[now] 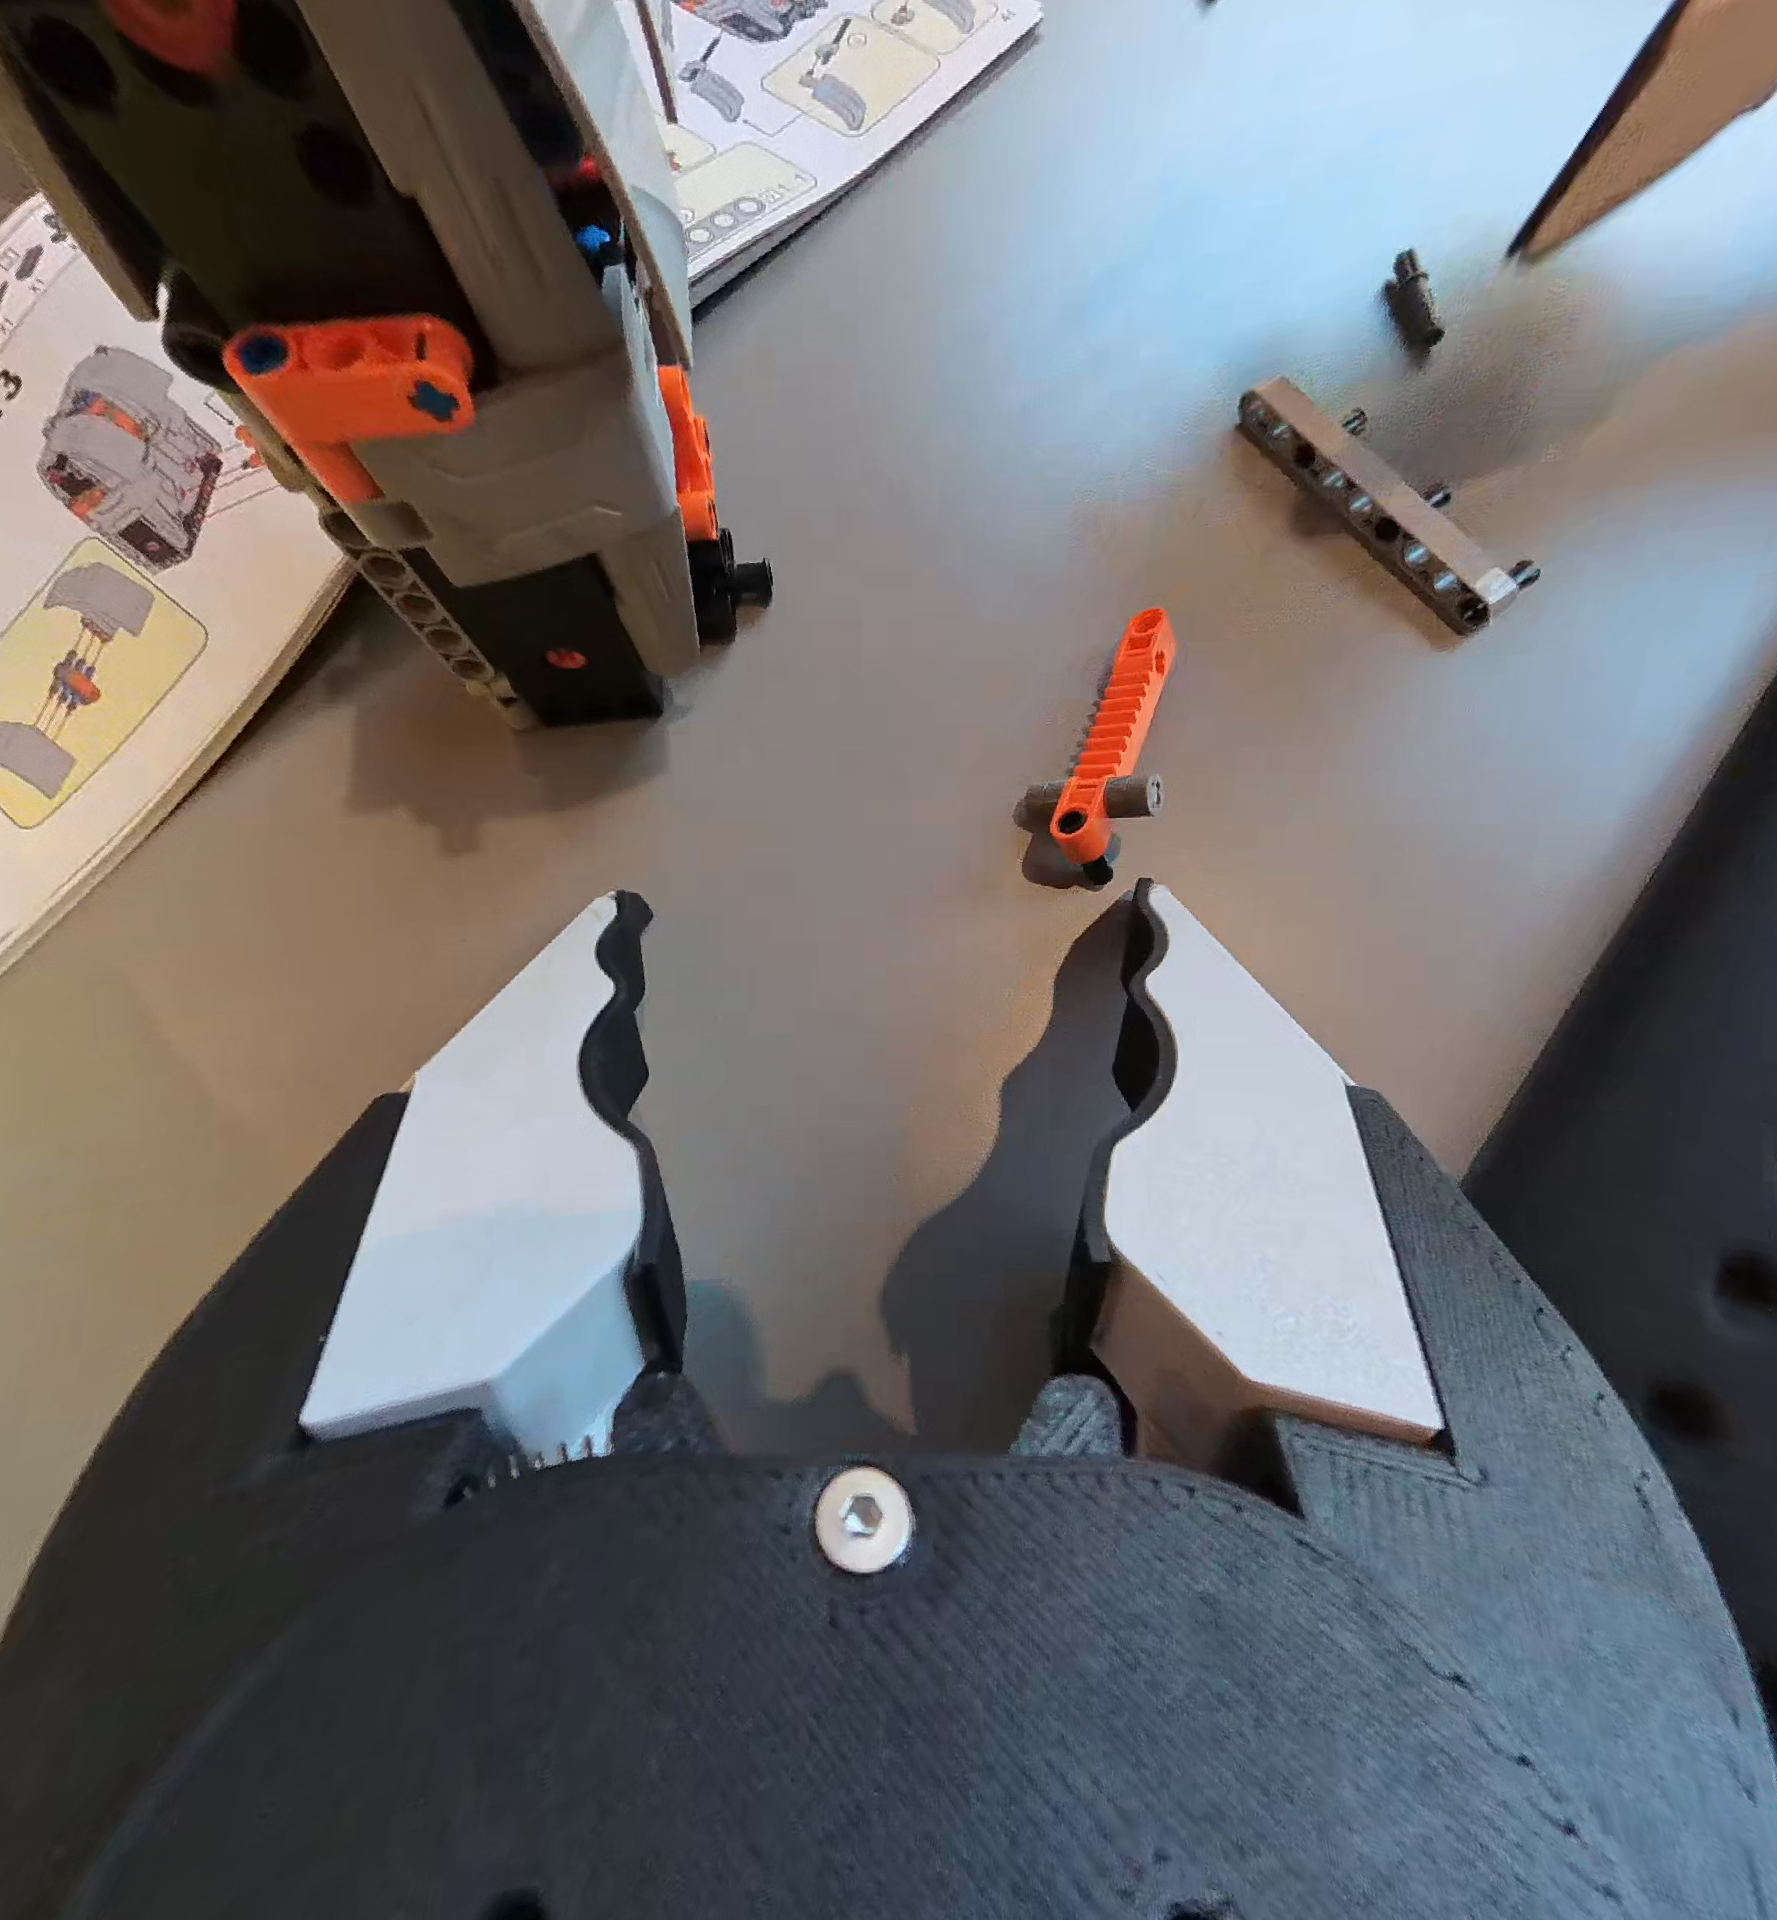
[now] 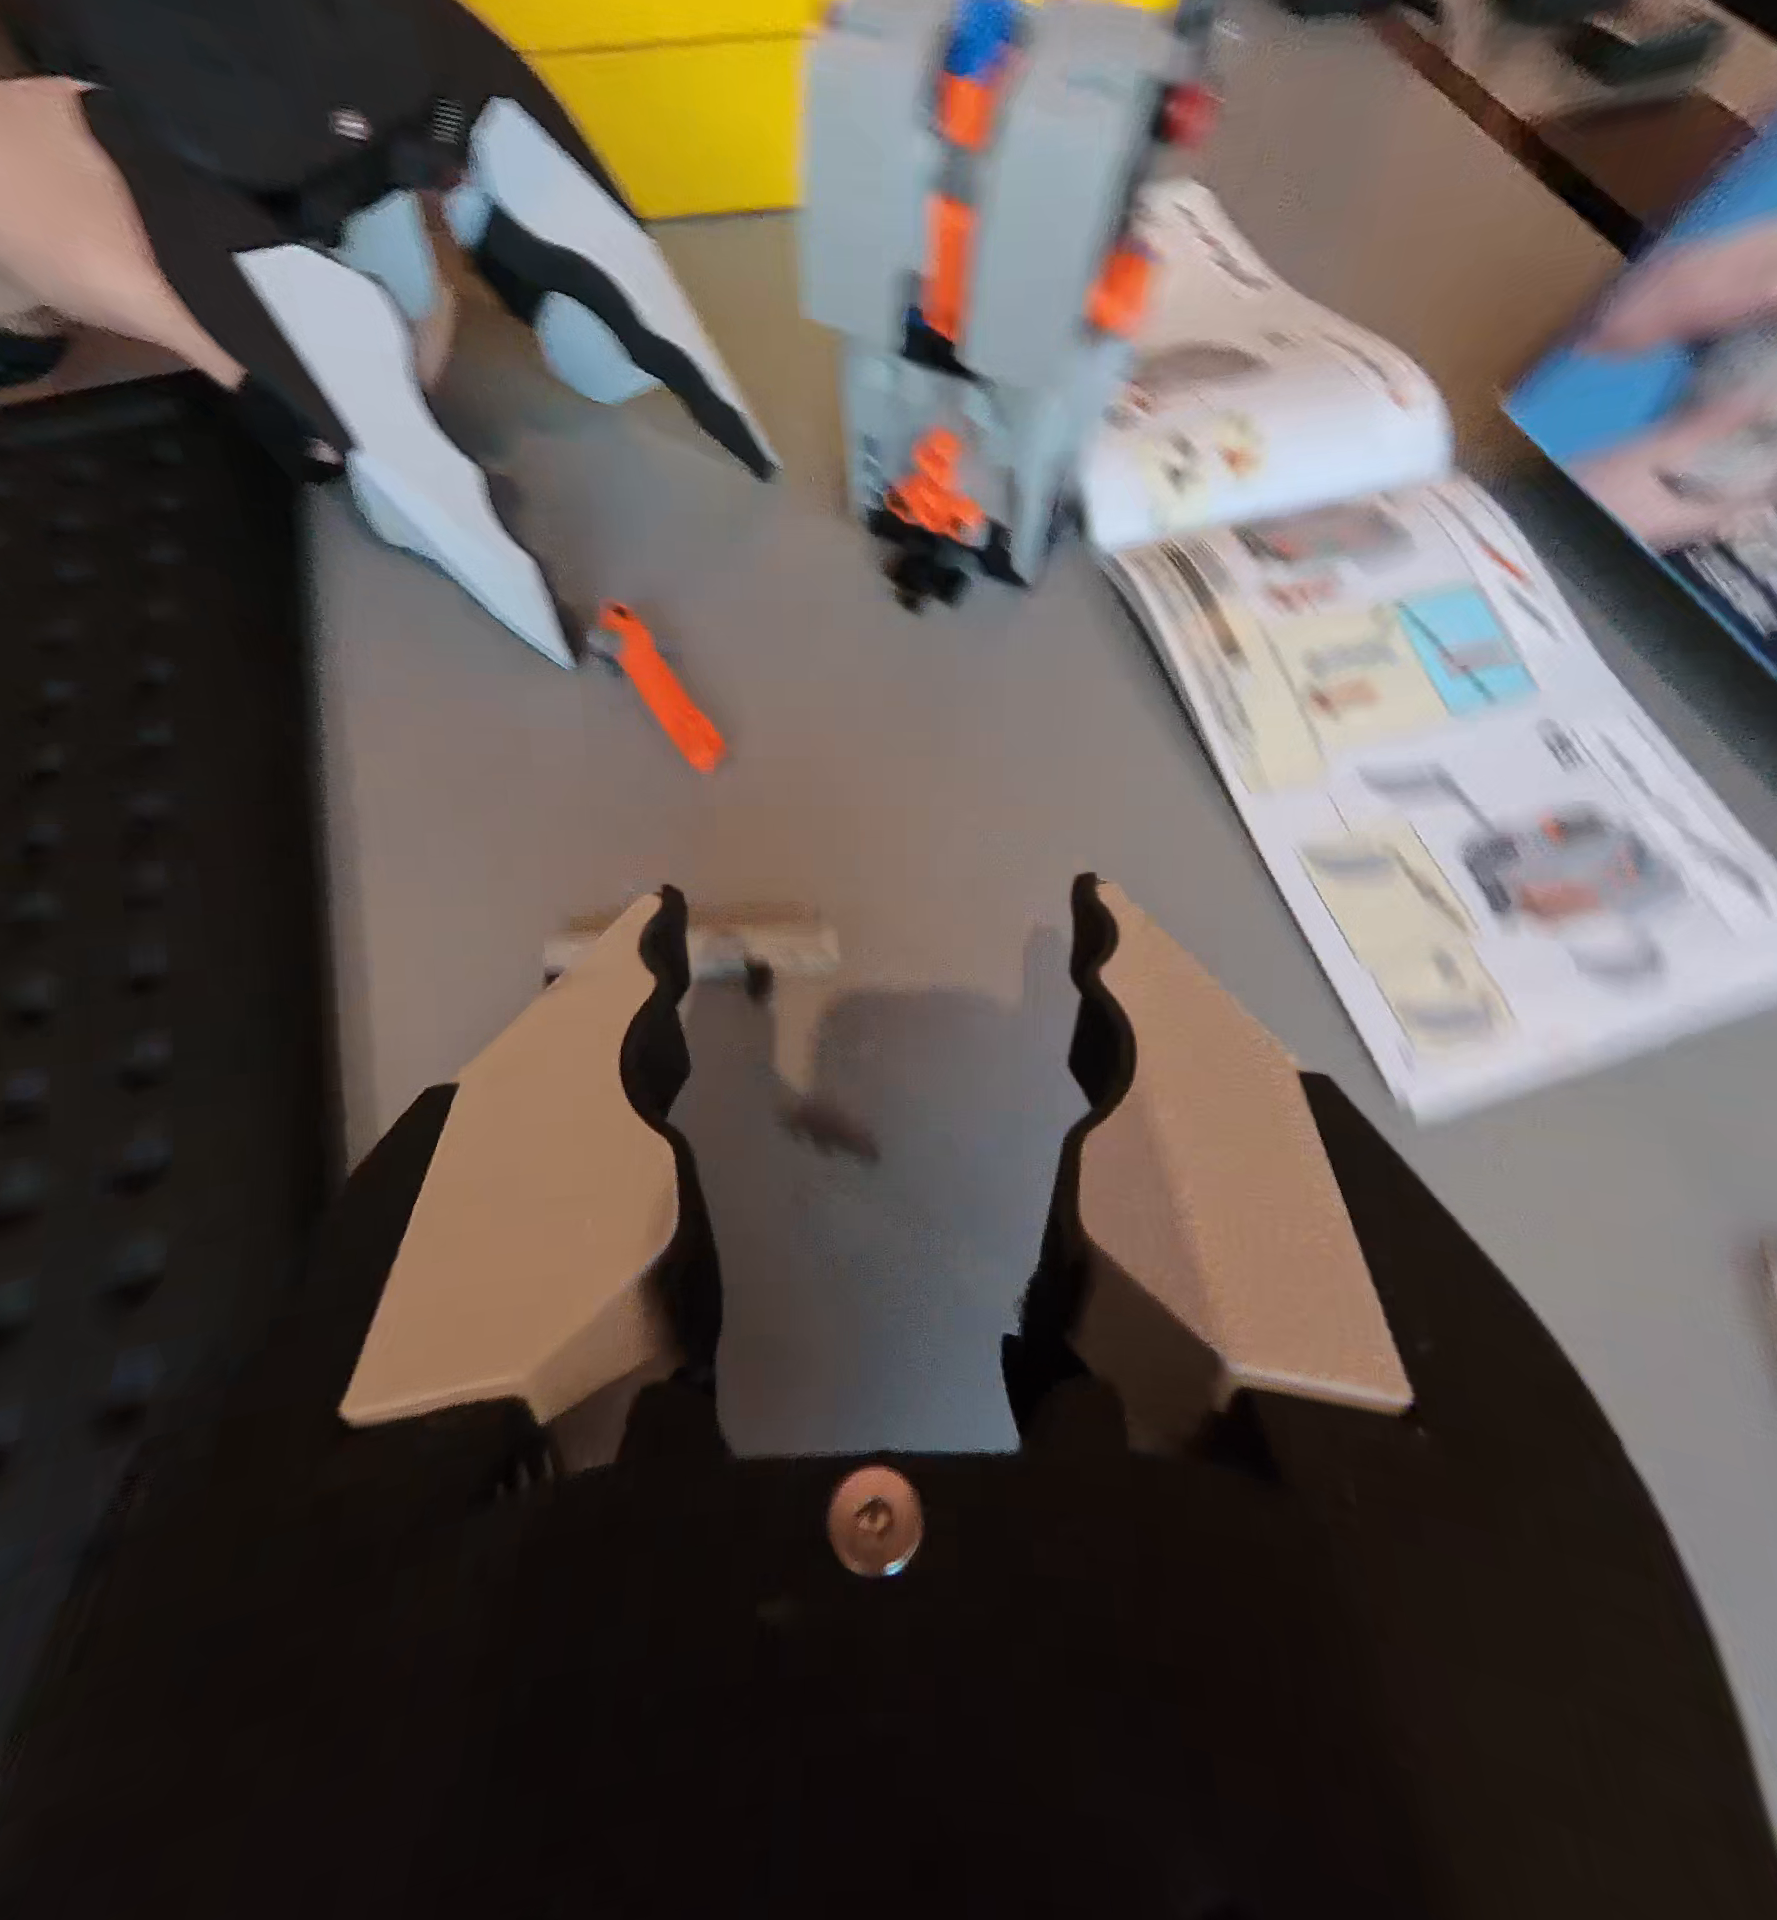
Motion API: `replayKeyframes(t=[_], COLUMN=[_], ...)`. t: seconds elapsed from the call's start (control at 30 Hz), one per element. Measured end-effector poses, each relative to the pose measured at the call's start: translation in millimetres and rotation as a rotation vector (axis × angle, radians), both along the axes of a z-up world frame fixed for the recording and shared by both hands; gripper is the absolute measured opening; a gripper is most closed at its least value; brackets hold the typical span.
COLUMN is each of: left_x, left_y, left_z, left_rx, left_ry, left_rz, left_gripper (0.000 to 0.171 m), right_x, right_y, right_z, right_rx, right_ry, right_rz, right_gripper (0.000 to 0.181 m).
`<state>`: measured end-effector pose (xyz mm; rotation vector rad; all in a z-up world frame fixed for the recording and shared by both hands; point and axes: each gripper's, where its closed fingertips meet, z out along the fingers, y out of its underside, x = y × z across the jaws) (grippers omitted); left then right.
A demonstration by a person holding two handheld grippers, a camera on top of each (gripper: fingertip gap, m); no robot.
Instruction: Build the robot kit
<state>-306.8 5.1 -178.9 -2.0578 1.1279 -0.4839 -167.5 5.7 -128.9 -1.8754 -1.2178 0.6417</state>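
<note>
My left gripper (image 1: 889,902) is open and empty, low over the grey table. Its right fingertip is close to a small orange toothed brick piece (image 1: 1112,727) with a grey cross pin through it. The same orange piece (image 2: 660,686) shows in the right wrist view beside the tip of the left gripper (image 2: 655,561). My right gripper (image 2: 876,899) is open and empty above a grey beam with holes (image 2: 749,940), partly hidden by its left finger. The beam (image 1: 1383,514) lies flat on the table. A tall grey, black and orange brick model (image 1: 427,343) (image 2: 977,260) stands upright.
An open instruction booklet (image 1: 63,582) (image 2: 1424,748) lies by the model. A small dark pin (image 1: 1416,301) lies beyond the beam. A black perforated mat (image 2: 105,935) (image 1: 1715,1143) borders the table. A yellow box (image 2: 697,114) and a blue box (image 2: 1736,353) stand farther off. A hand (image 2: 42,208) holds the left gripper.
</note>
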Motion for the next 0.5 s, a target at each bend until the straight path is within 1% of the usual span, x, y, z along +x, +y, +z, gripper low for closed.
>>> replayKeyframes(t=[0.1, 0.17, 0.2, 0.23, 0.27, 0.33, 0.4, 0.5], left_x=[0, 0, 0, 0, 0, 0, 0, 0], left_y=[0, -1, -1, -1, -1, -1, -1, -1], left_z=[0, 0, 0, 0, 0, 0, 0, 0], left_rx=[0.0, 0.001, 0.001, 0.001, 0.001, 0.001, 0.001, 0.0], left_ry=[0.0, 0.0, 0.0, 0.0, 0.0, 0.0, 0.0, 0.0], left_rz=[-0.003, -0.003, -0.003, -0.003, -0.003, -0.003, -0.004, -0.005], left_gripper=[0.093, 0.093, 0.093, 0.093, 0.094, 0.094, 0.094, 0.094], right_x=[52, 72, 76, 76, 74, 74, 74, 75], right_y=[1, 7, 8, 5, 0, -7, -7, -7], right_z=[-15, -23, -26, -30, -34, -47, -47, -48], right_rx=[-0.044, -0.028, -0.019, -0.029, -0.054, -0.103, -0.063, -0.076], right_ry=[-0.015, -0.026, -0.027, -0.025, -0.023, -0.07, -0.097, -0.093], right_rz=[-0.142, -0.247, -0.276, -0.272, -0.253, -0.231, -0.216, -0.222], right_gripper=[0.087, 0.081, 0.076, 0.07, 0.069, 0.073, 0.075, 0.079])
